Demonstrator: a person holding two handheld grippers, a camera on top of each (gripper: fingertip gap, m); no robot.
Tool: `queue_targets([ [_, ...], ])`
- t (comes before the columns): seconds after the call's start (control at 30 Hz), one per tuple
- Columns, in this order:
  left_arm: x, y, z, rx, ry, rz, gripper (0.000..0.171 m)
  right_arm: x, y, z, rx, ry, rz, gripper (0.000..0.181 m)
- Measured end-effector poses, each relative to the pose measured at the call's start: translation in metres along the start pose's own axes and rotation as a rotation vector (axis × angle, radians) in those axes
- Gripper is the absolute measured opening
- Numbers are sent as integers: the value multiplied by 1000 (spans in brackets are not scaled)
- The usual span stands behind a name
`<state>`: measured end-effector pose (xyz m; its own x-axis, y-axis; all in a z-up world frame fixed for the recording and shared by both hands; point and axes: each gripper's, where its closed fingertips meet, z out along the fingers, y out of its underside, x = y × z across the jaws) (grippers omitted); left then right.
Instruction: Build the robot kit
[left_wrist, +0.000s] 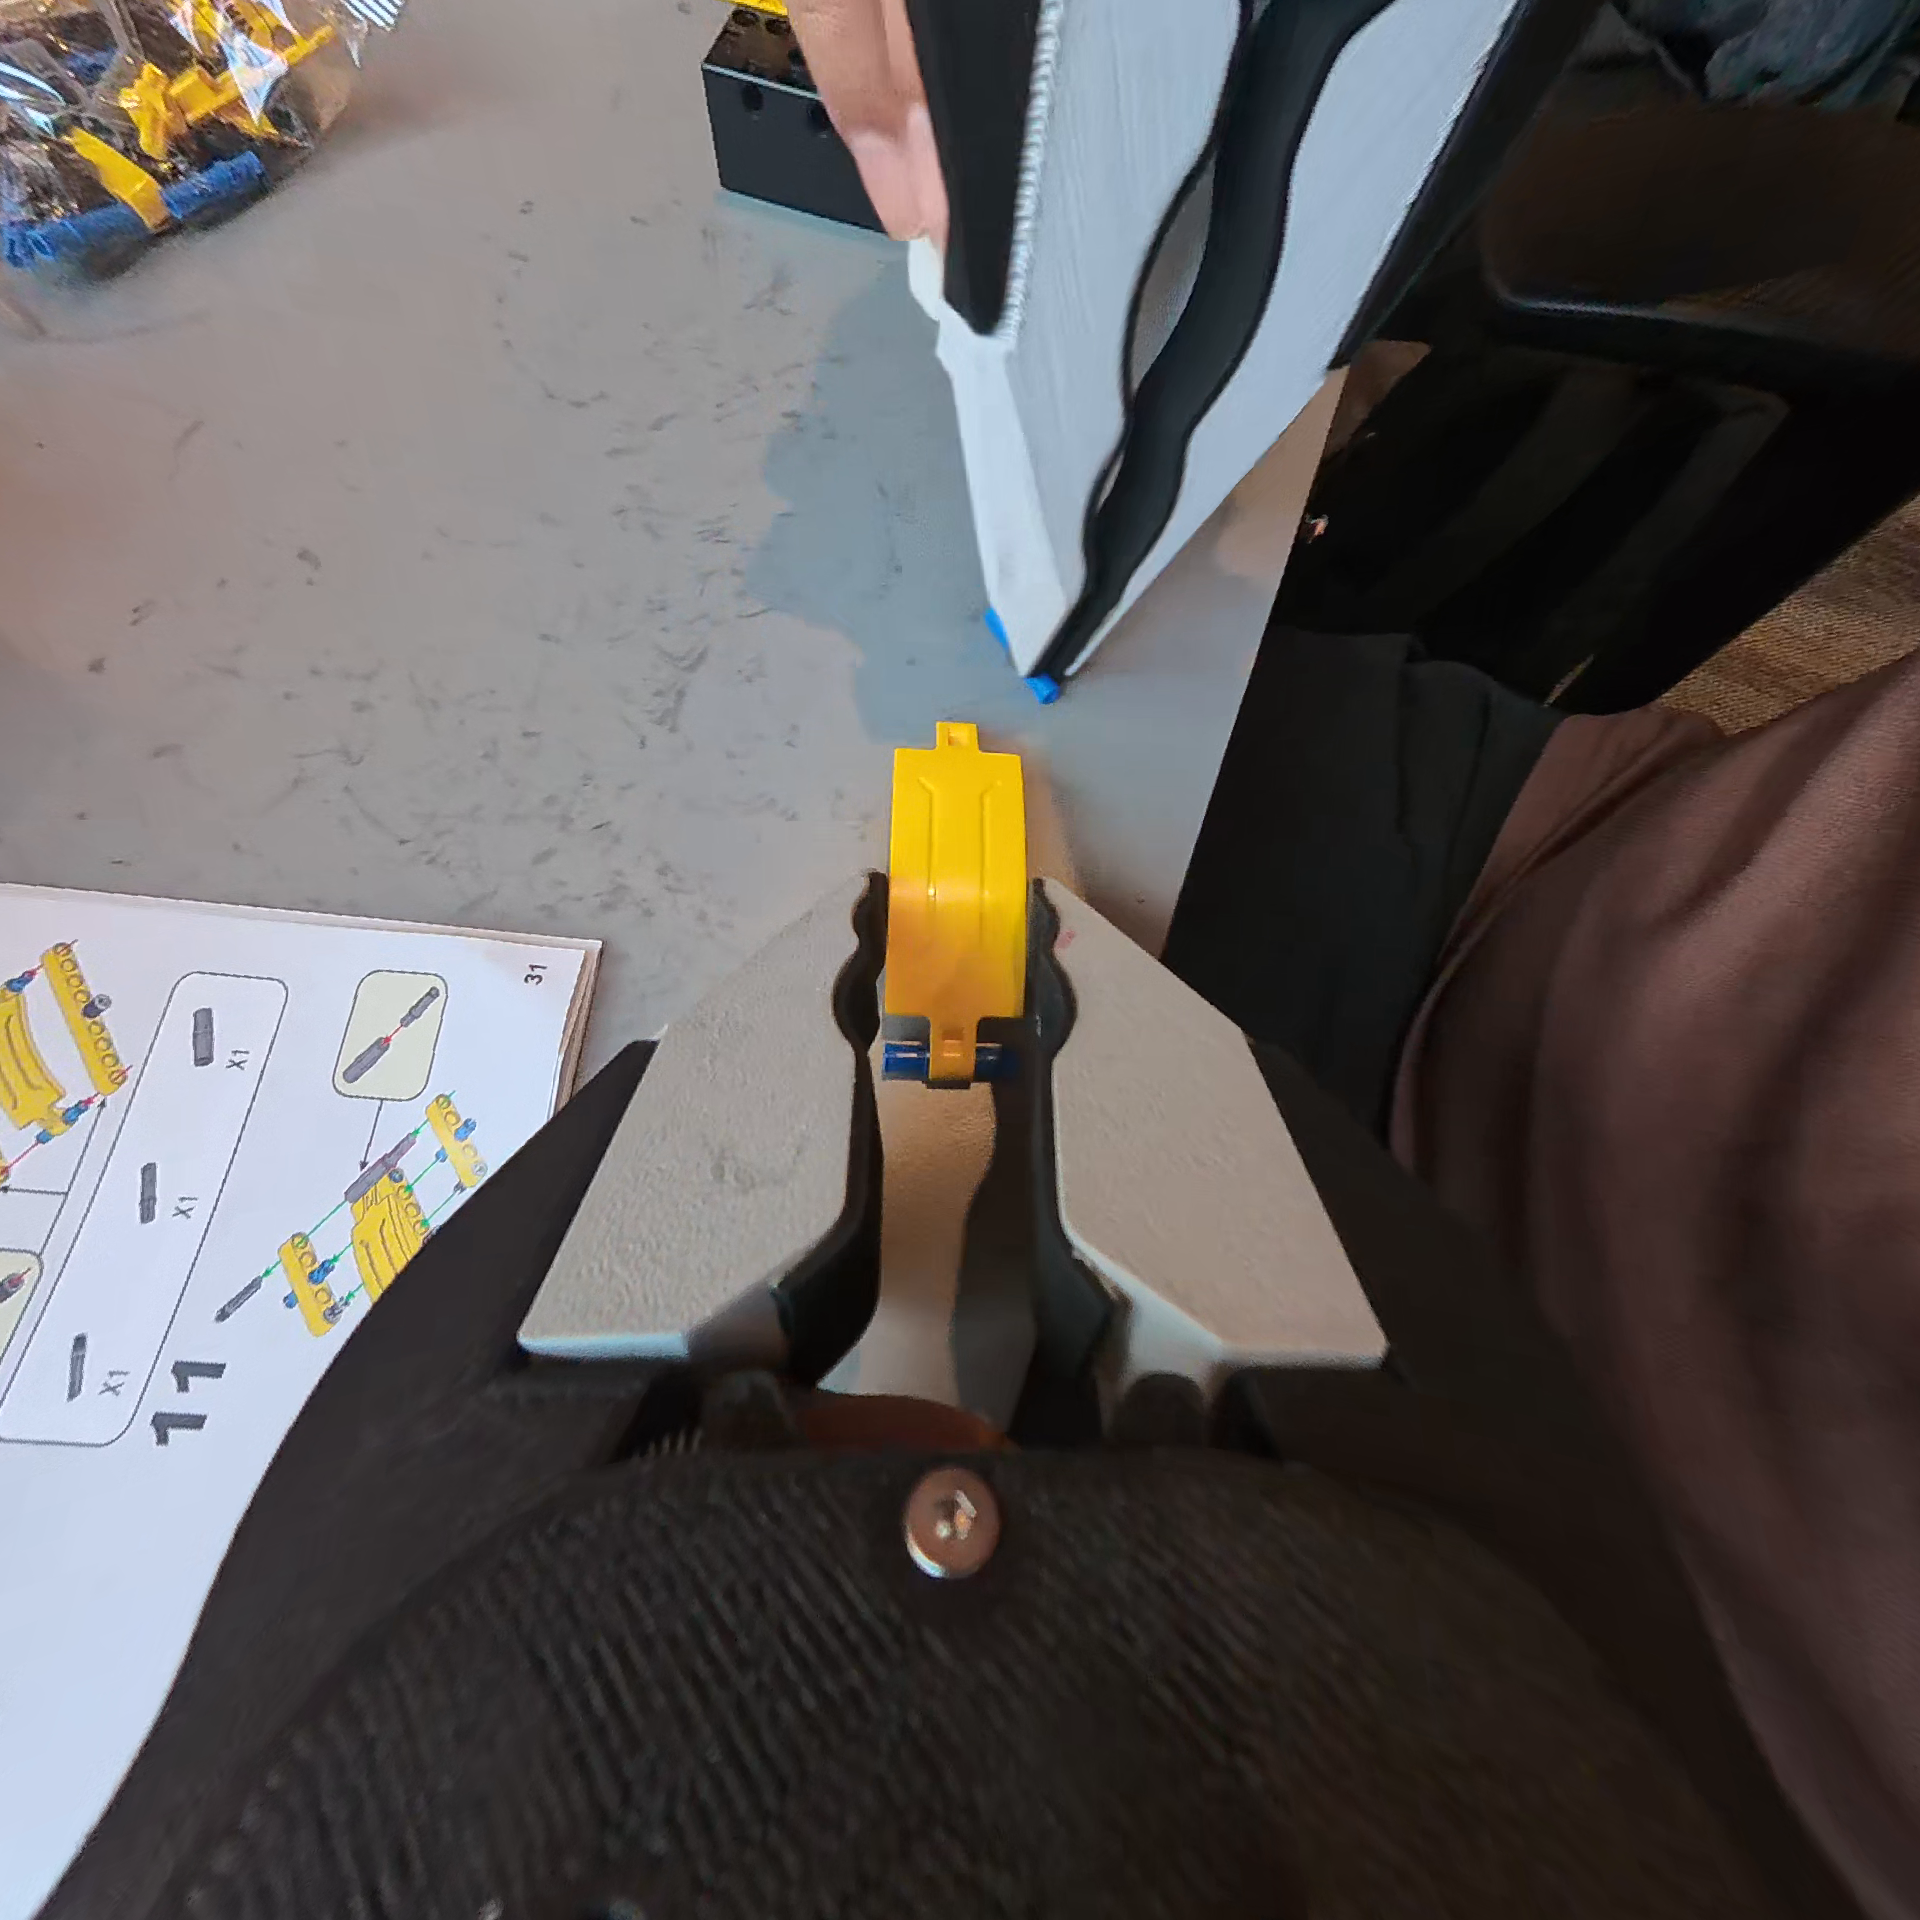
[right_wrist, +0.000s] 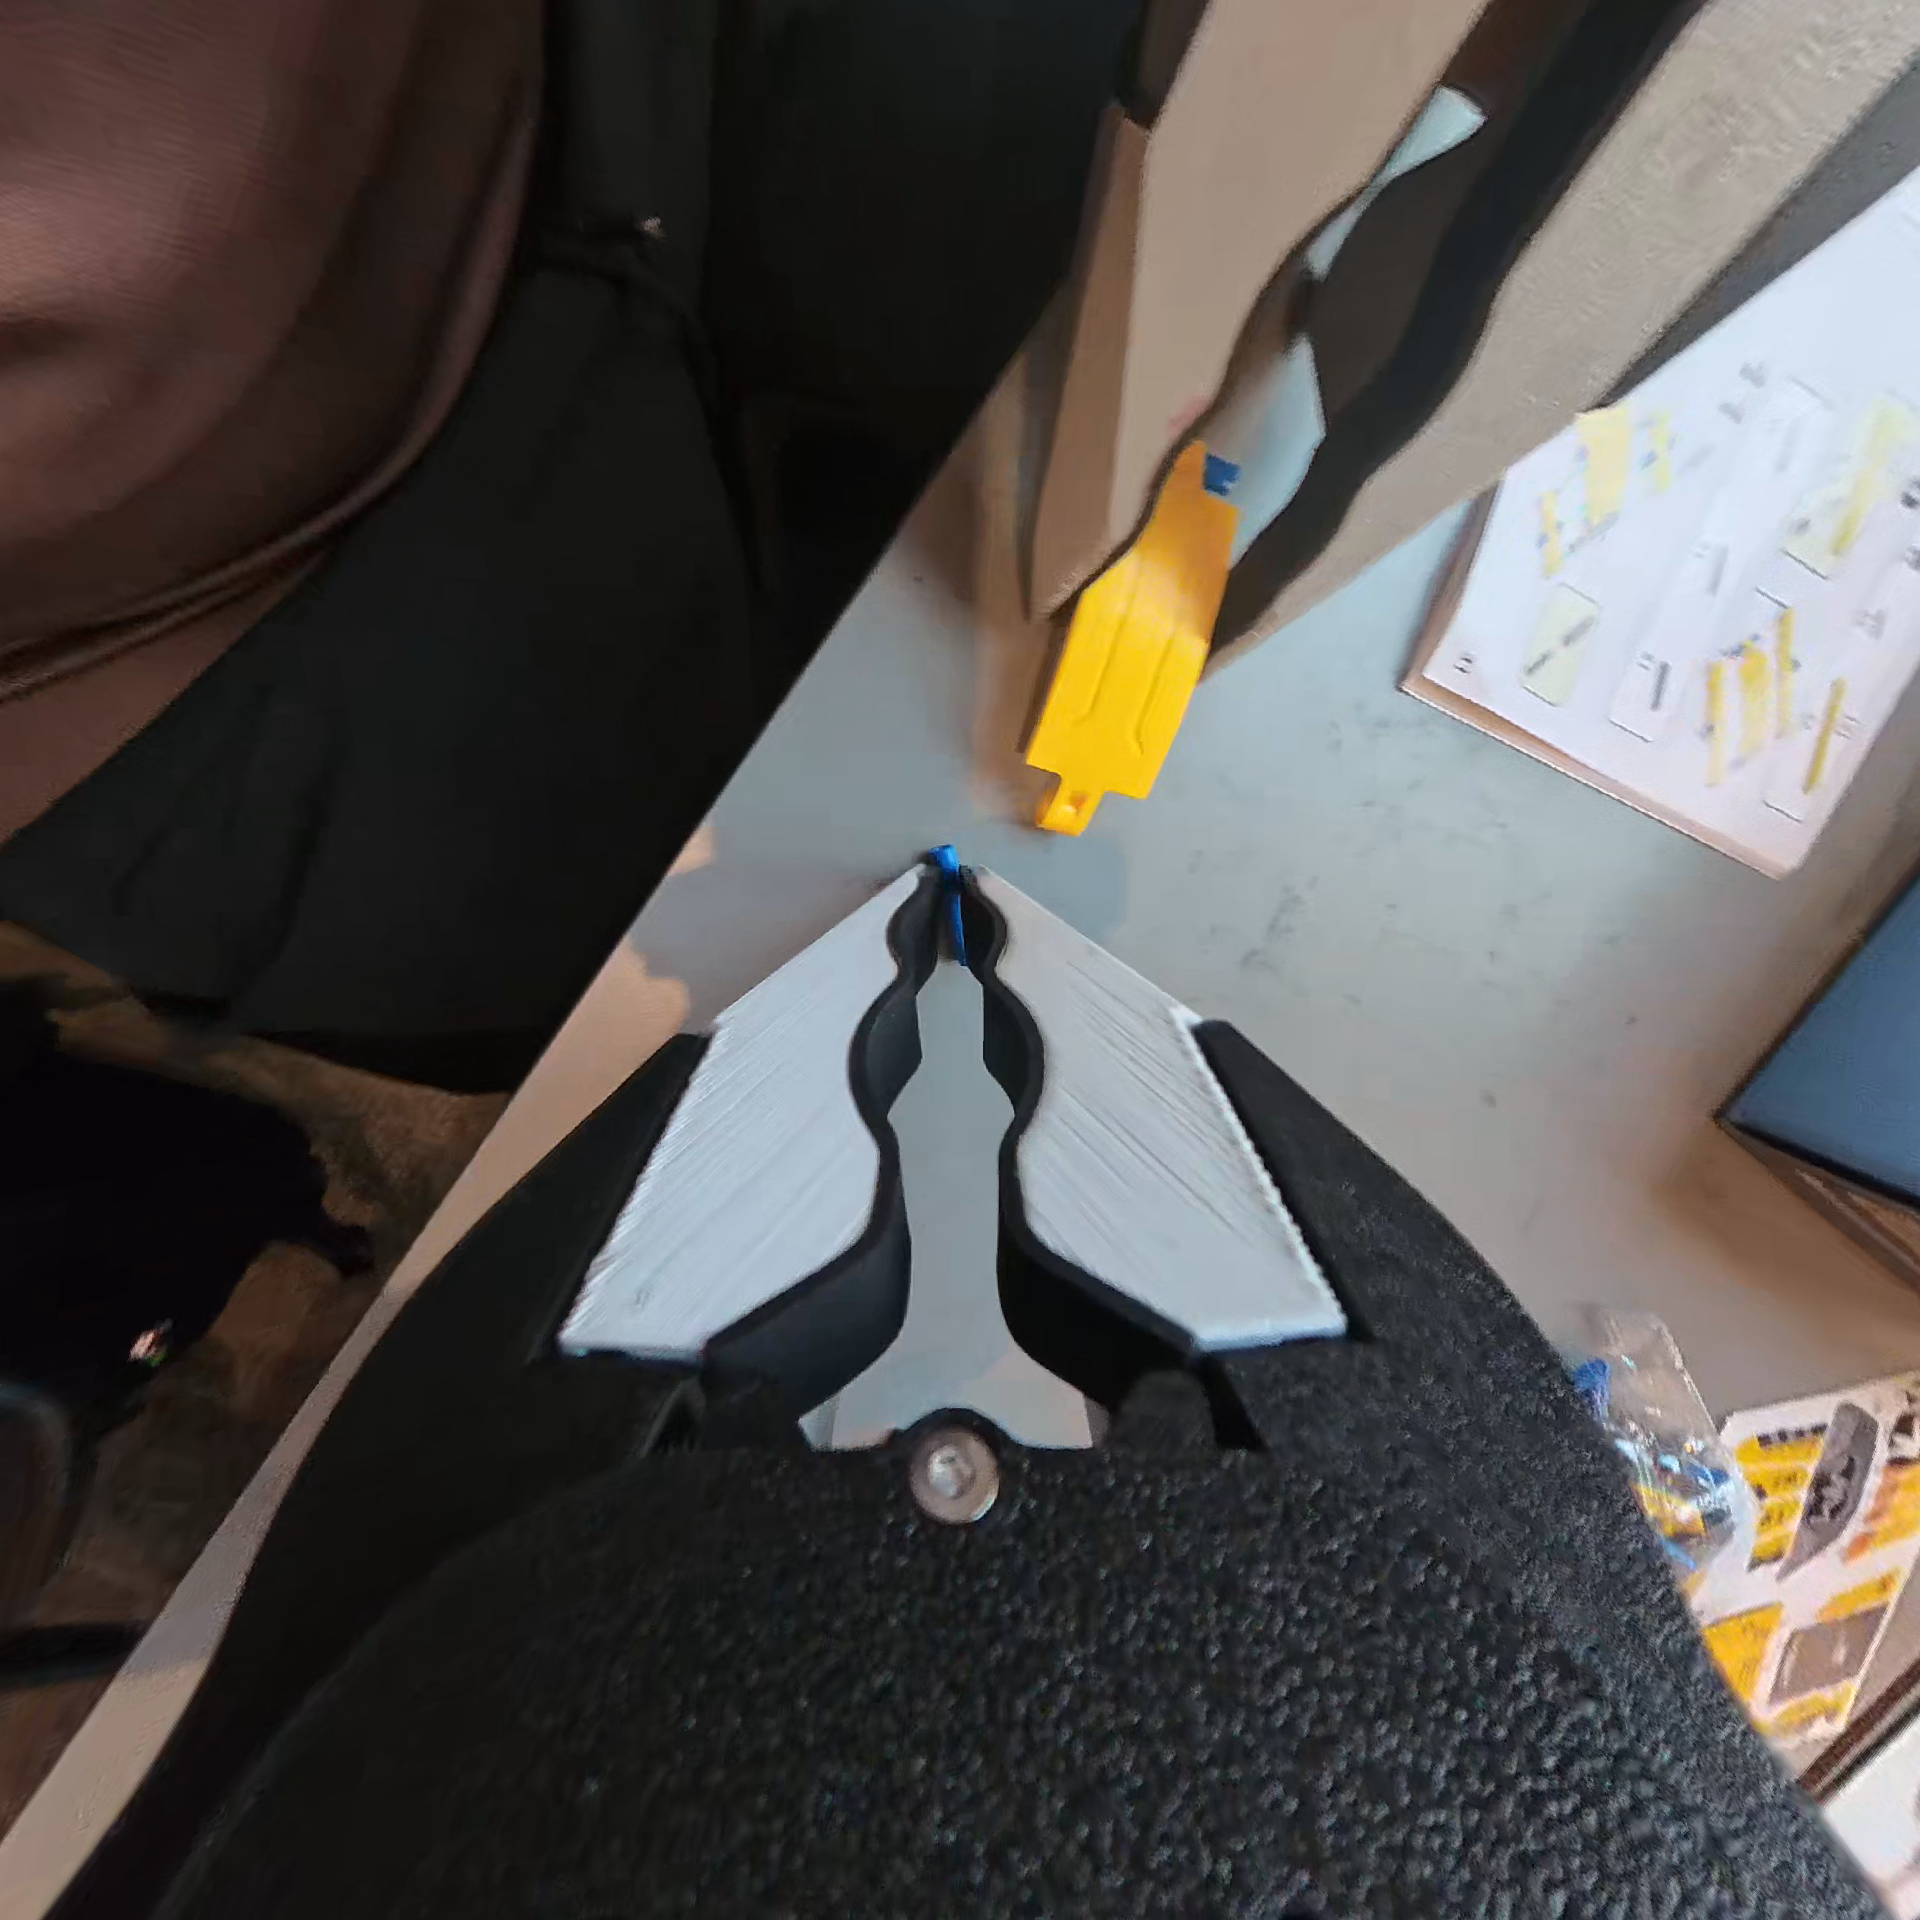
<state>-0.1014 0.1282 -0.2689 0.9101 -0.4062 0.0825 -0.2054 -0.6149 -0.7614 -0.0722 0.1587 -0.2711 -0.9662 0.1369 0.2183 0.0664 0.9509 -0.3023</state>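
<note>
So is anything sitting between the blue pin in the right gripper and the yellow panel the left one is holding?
Nothing visible: the blue pin in the right gripper faces the tabbed end of the yellow panel across bare grey table. The left gripper grips the panel's other half.

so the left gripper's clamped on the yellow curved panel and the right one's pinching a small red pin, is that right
Not quite: the pin is blue, not red. The right wrist view shows the right gripper shut on a small blue pin at its fingertips. The rest holds: the left gripper is clamped on the yellow curved panel, just above the grey table.
</note>
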Motion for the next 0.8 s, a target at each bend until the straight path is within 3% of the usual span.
queue_targets([
  [0.07,0,0,0,-2,-7,9,23,-5,1,-2,-35,-15,-62,2],
  [0.17,1,0,0,-1,-2,7,23,-8,17,-8,-197,22,-171,0],
  [0.2,1,0,0,1,4,-1,23,-9,24,-11,-254,31,-173,5],
  [0.23,0,0,0,3,10,-8,23,-7,29,-13,-297,51,-153,25],
  [0.27,0,-1,-1,5,14,-15,23,-6,35,-15,-335,75,-120,33],
  [0.33,0,-1,-1,6,16,-21,23,-7,44,-21,-379,129,-59,28],
  [0.5,-3,0,1,2,-27,0,23,-34,42,-28,-238,254,340,26],
  [0.67,-4,-2,2,1,-23,-30,23,-55,38,-24,-54,291,739,5],
  [0.8,-5,-4,5,-11,-36,-34,23,-49,31,-25,131,247,1079,16],
])
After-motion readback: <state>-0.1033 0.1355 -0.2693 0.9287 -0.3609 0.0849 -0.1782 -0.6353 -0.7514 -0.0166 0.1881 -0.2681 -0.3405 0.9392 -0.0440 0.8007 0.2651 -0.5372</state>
